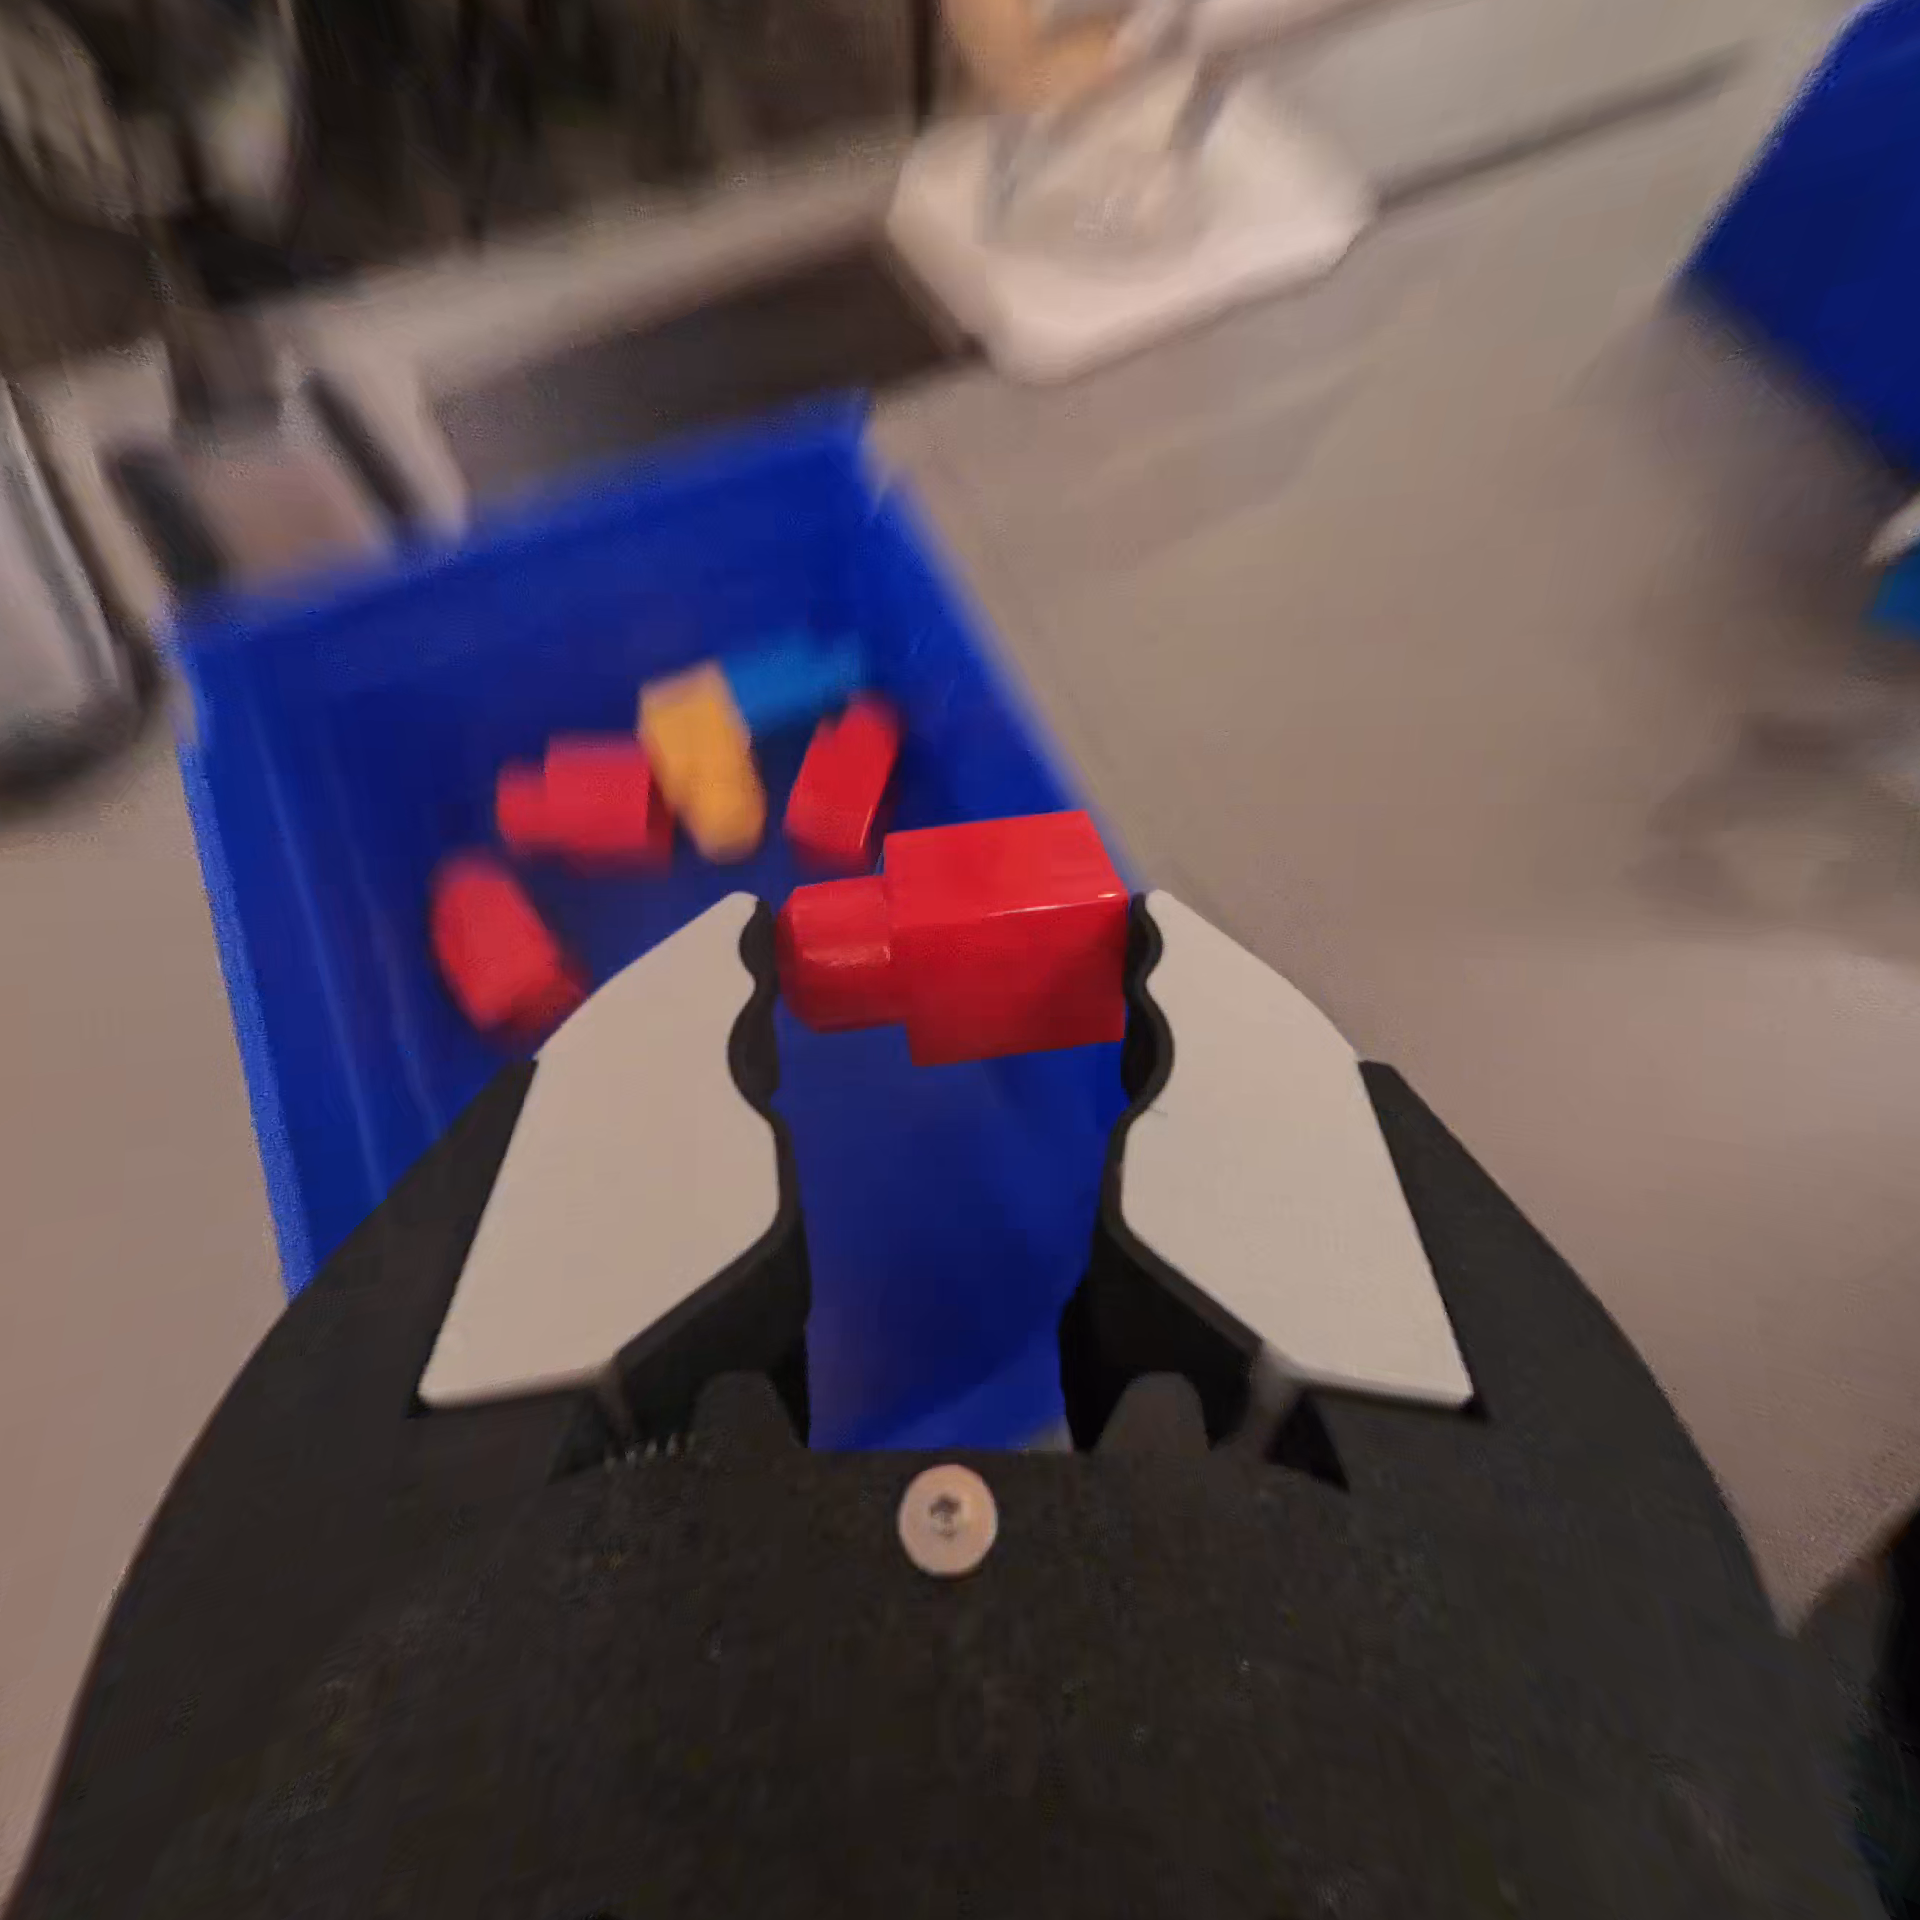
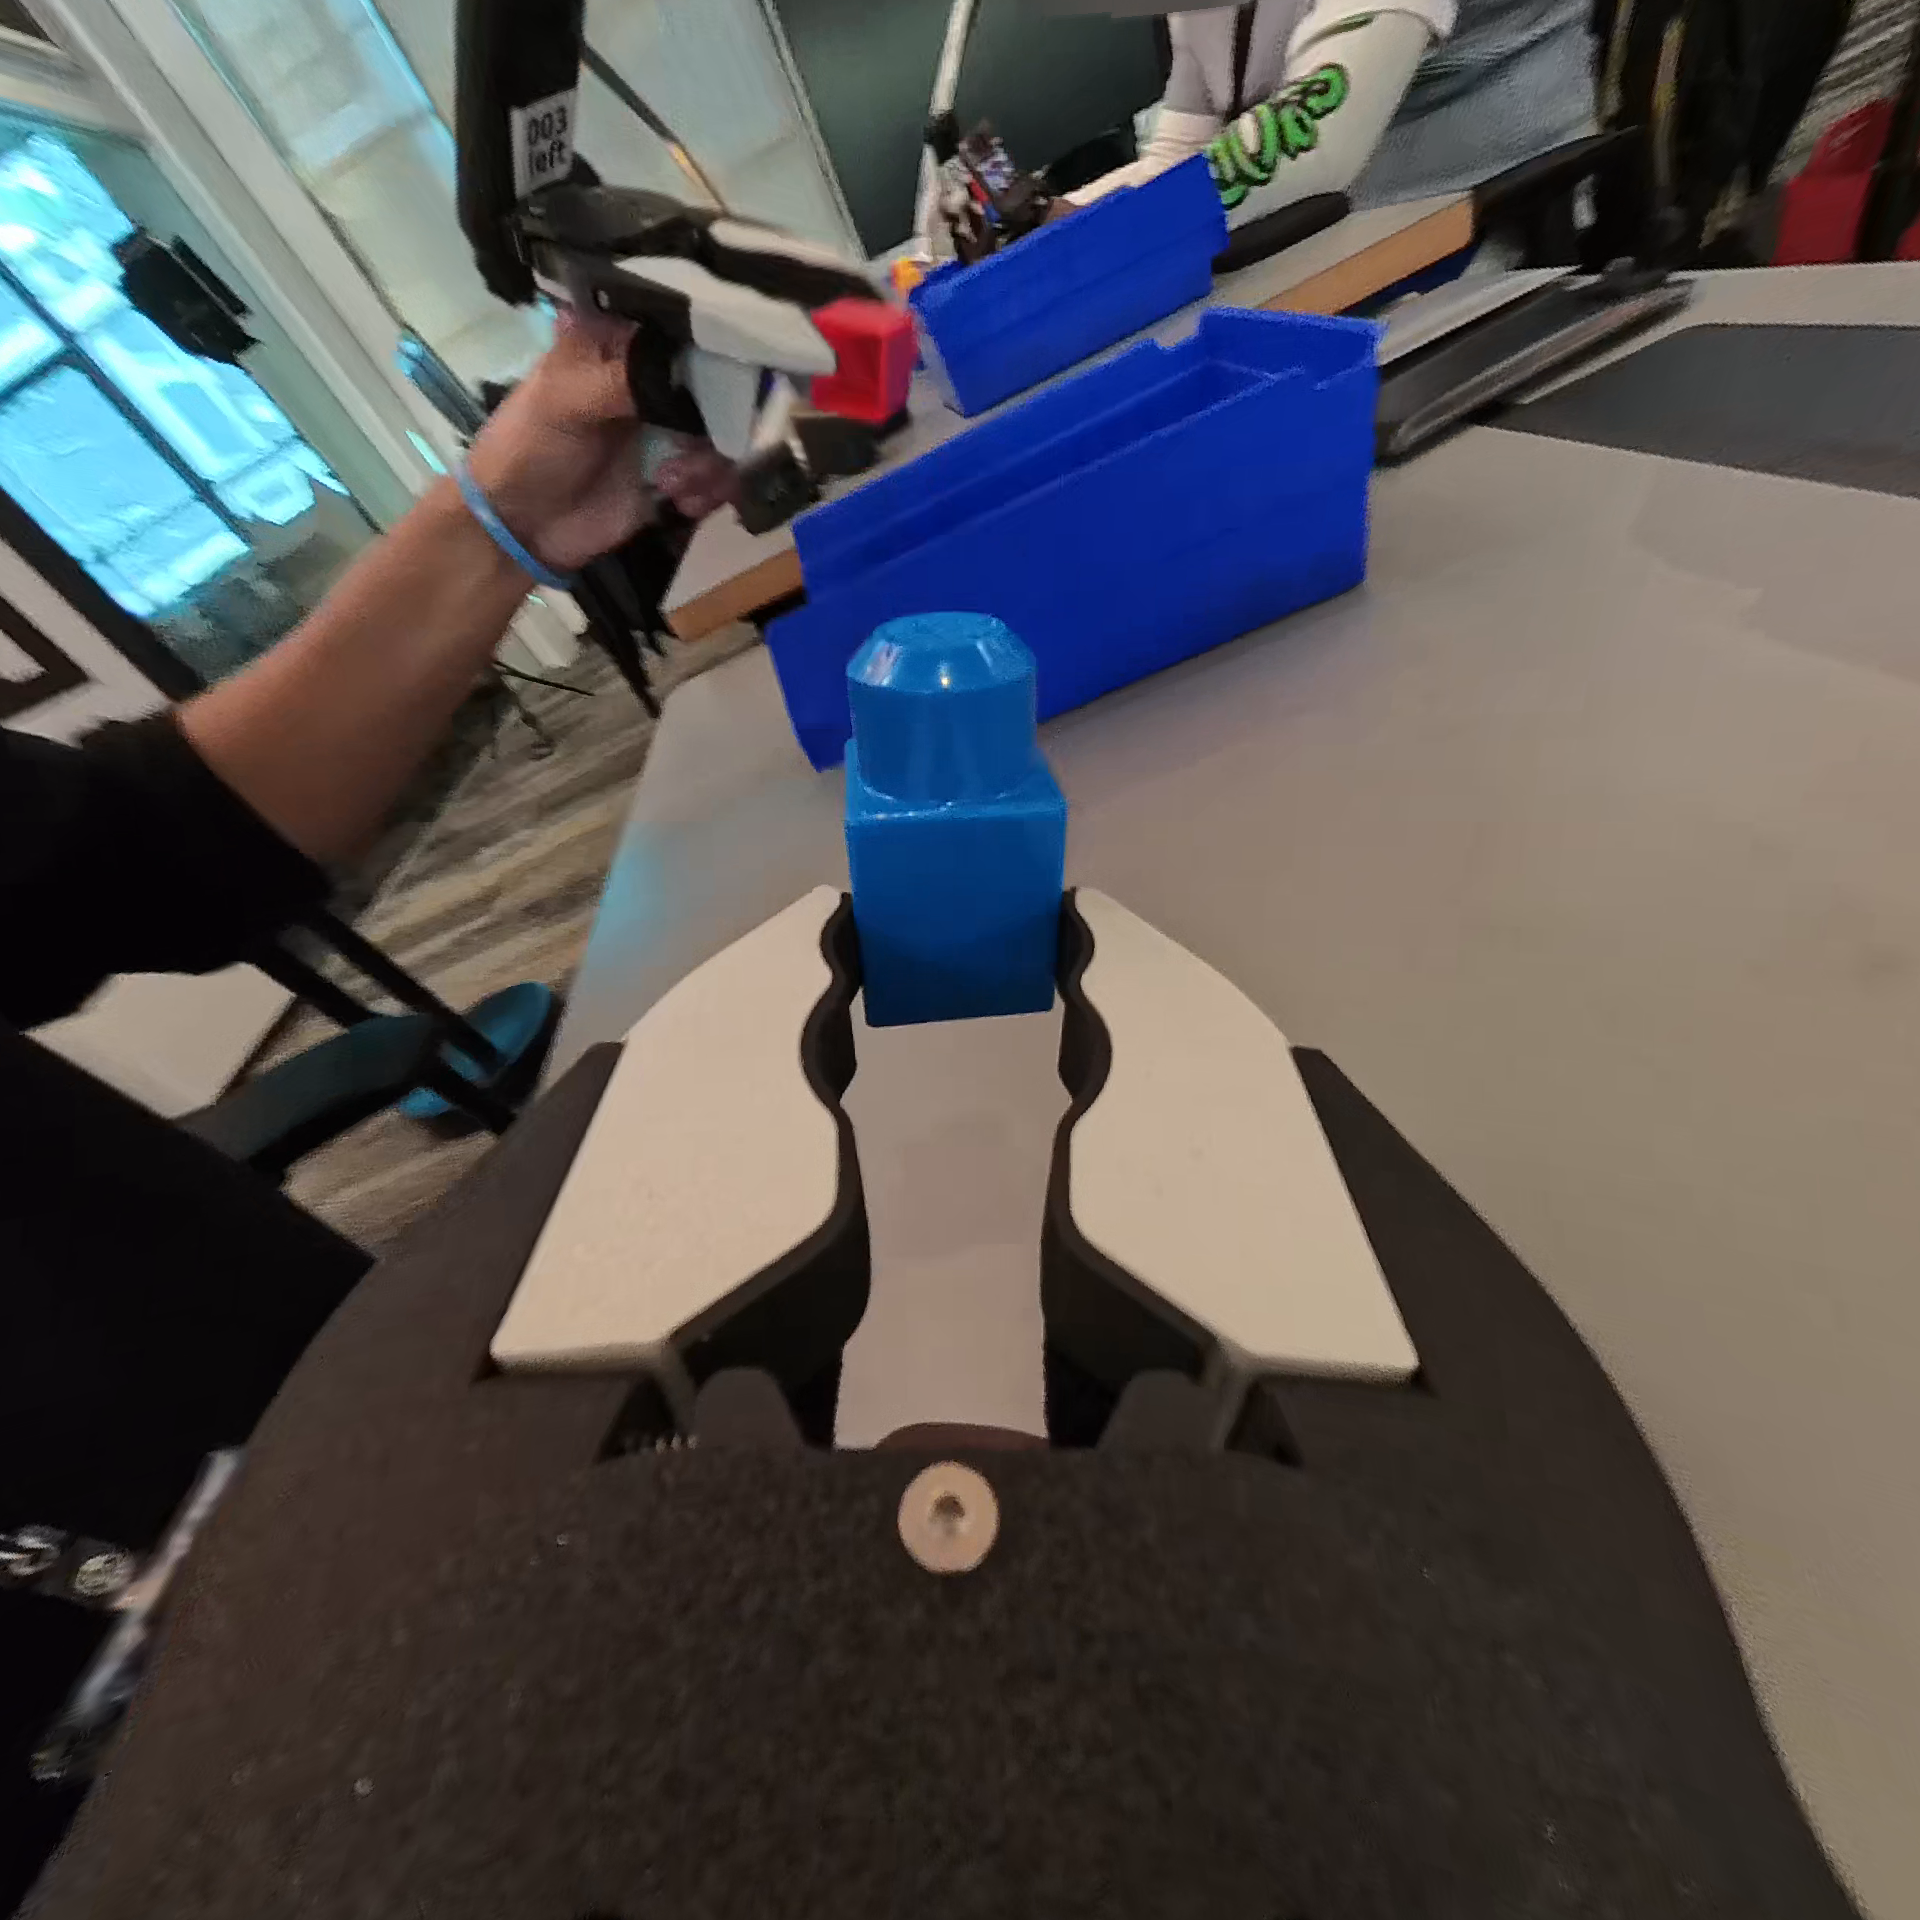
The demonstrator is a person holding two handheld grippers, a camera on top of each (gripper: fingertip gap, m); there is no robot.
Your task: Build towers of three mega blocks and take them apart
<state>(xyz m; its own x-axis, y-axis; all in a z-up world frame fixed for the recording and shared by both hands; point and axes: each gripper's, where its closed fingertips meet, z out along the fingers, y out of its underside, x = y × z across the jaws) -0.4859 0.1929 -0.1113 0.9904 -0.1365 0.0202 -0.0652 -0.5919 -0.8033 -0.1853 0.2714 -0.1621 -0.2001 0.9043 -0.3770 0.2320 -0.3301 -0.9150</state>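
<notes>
My left gripper point(image 1: 948, 935) is shut on a red mega block point(image 1: 966, 935), held sideways with its stud pointing left, above a blue bin point(image 1: 343, 831). In the bin lie several loose blocks: red ones point(image 1: 582, 795), an orange one point(image 1: 707, 769) and a blue one point(image 1: 795, 670). My right gripper point(image 2: 958, 935) is shut on a blue mega block point(image 2: 951, 842), upright with its stud on top, just above the grey table point(image 2: 1455, 935). The left gripper with the red block point(image 2: 862, 353) also shows in the right wrist view, raised at upper left.
A blue bin point(image 2: 1091, 540) lies on the table beyond the blue block, and a second blue bin point(image 2: 1070, 281) stands farther back. A person in a white sleeve point(image 2: 1288, 114) sits at the far desk. The table's left edge point(image 2: 623, 831) drops to the floor. Tip to tip, the grippers are about 30 centimeters apart.
</notes>
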